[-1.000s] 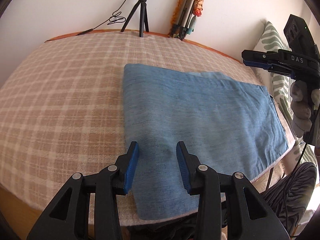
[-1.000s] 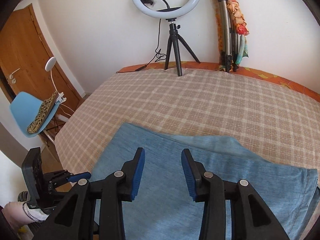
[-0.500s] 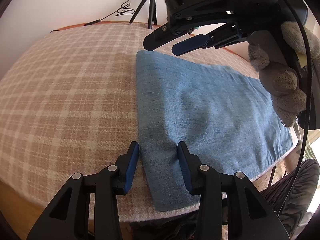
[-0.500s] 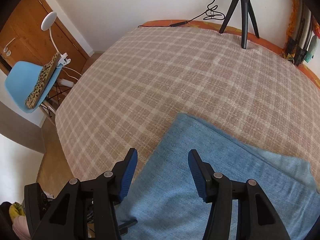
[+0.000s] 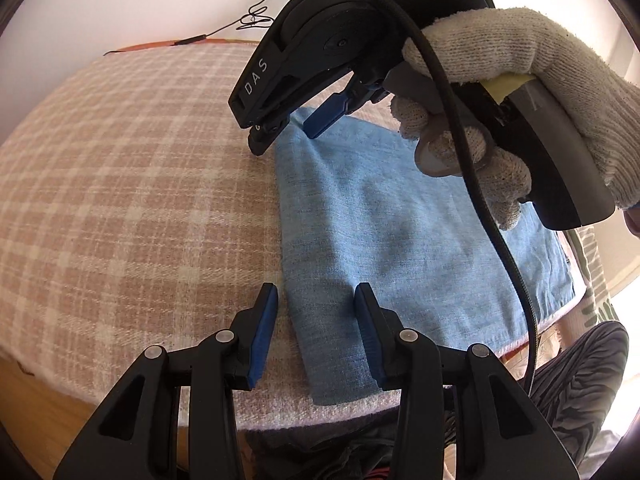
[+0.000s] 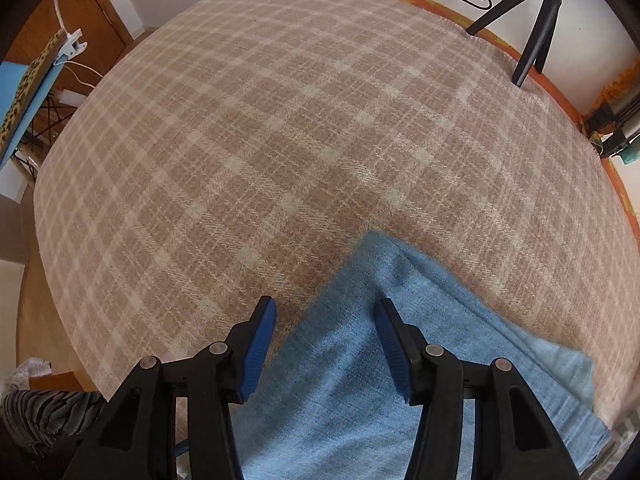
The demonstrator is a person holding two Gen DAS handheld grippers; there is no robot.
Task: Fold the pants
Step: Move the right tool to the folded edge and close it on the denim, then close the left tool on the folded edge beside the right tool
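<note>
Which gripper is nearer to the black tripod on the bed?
Right. The right gripper hangs over the pants' far corner, toward the tripod; the left gripper sits at their near end.

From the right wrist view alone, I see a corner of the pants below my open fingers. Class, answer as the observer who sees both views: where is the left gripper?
Observer: The left gripper is open and straddles the left edge of the pants near the front corner. Its pads press nothing.
Operator: What holds the right gripper?
Observer: A gloved hand holds the right gripper. Its jaws are closing over the far corner, which is not yet pinched.
Operator: Anything trailing?
Observer: A black cable hangs from it across the pants.
</note>
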